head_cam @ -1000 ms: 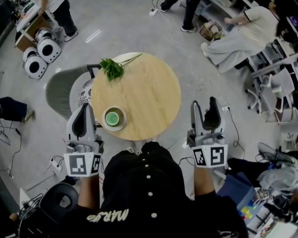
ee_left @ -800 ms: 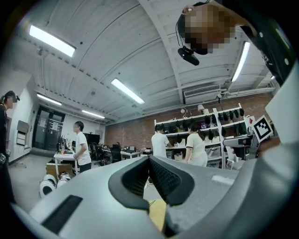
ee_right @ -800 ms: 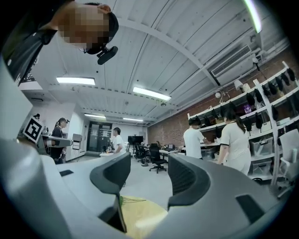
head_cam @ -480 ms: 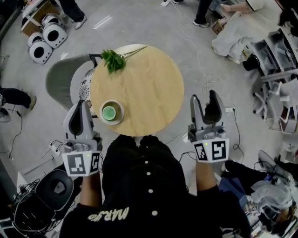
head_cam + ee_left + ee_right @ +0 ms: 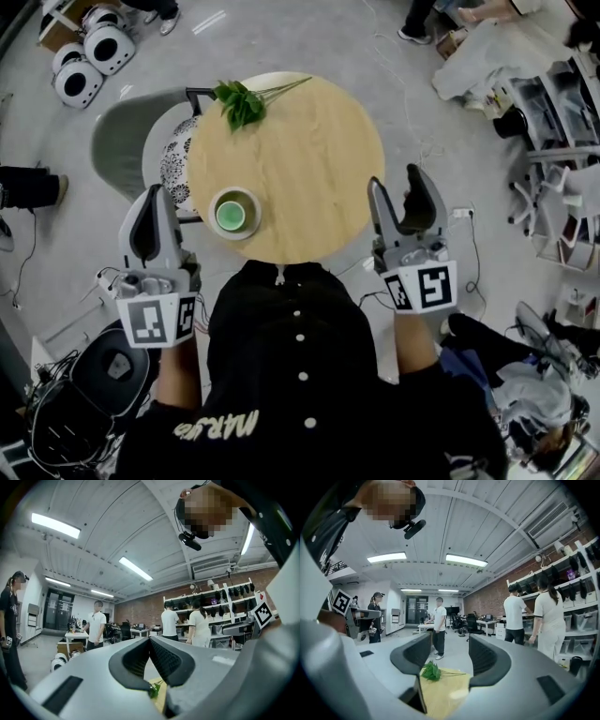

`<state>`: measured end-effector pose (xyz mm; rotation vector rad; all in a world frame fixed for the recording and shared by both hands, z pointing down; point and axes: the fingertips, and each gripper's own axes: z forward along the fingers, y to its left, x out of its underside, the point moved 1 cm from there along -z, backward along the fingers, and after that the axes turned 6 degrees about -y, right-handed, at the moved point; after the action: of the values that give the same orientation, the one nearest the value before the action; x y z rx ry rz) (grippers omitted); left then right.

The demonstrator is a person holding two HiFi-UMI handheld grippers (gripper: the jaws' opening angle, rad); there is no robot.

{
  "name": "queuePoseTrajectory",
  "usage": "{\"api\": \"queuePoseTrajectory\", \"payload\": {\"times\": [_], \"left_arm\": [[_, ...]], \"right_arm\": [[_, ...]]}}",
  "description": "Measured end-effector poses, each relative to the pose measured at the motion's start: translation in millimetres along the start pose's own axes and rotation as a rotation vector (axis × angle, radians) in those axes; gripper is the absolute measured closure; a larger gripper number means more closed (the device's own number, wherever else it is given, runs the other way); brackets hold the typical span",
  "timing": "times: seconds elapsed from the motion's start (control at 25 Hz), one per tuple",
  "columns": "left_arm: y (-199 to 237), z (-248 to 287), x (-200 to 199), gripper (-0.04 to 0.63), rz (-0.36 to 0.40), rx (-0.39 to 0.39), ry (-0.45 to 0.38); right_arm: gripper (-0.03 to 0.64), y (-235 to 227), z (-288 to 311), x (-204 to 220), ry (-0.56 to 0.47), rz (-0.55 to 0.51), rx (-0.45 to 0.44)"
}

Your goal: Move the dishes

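A green cup on a white saucer (image 5: 233,214) stands near the front left edge of the round wooden table (image 5: 309,159). A leafy green sprig (image 5: 242,101) lies at the table's far left; it also shows as the sprig (image 5: 431,671) on the table (image 5: 440,698) in the right gripper view. My left gripper (image 5: 153,194) hangs off the table, left of the saucer, jaws together with nothing in them; its pads meet at the left gripper (image 5: 150,641). My right gripper (image 5: 397,185) is open and empty beside the table's right edge, also seen as the right gripper (image 5: 449,654).
A grey chair (image 5: 117,155) with a patterned cushion (image 5: 175,172) stands against the table's left side. White round devices (image 5: 82,64) sit on the floor at far left. Cables cross the floor, shelves (image 5: 562,122) stand at right, and a black round unit (image 5: 98,380) is at bottom left.
The right gripper has come in toward the table's right edge. The left gripper has shifted slightly outward to the left. The cup, saucer and sprig lie as before.
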<state>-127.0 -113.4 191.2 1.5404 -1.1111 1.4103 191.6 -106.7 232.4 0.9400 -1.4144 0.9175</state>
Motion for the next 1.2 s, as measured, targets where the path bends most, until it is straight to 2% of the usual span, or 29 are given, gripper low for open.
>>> {"api": "queuePoseTrajectory", "payload": {"times": [0.16, 0.48, 0.76, 1.0, 1.2], "left_arm": [[13.7, -6.5, 9.0, 0.592, -0.018, -0.012, 0.022], [42.5, -34.9, 45.2, 0.592, -0.064, -0.058, 0.074], [51.7, -57.0, 72.4, 0.592, -0.106, -0.097, 0.122], [59.3, -75.1, 97.4, 0.592, -0.148, -0.117, 0.152], [66.8, -82.8, 112.3, 0.592, -0.186, -0.142, 0.151]], "right_arm": [[0.378, 34.4, 23.5, 28.8, 0.086, -0.016, -0.125], [0.367, 144.6, 51.7, 135.2, 0.35, -0.066, -0.424], [0.355, 236.3, 63.0, 205.1, 0.423, -0.09, -0.658], [0.31, 289.4, 65.8, 274.8, 0.501, -0.226, -0.815], [0.253, 312.0, 66.9, 319.1, 0.577, -0.291, -0.873]]}}
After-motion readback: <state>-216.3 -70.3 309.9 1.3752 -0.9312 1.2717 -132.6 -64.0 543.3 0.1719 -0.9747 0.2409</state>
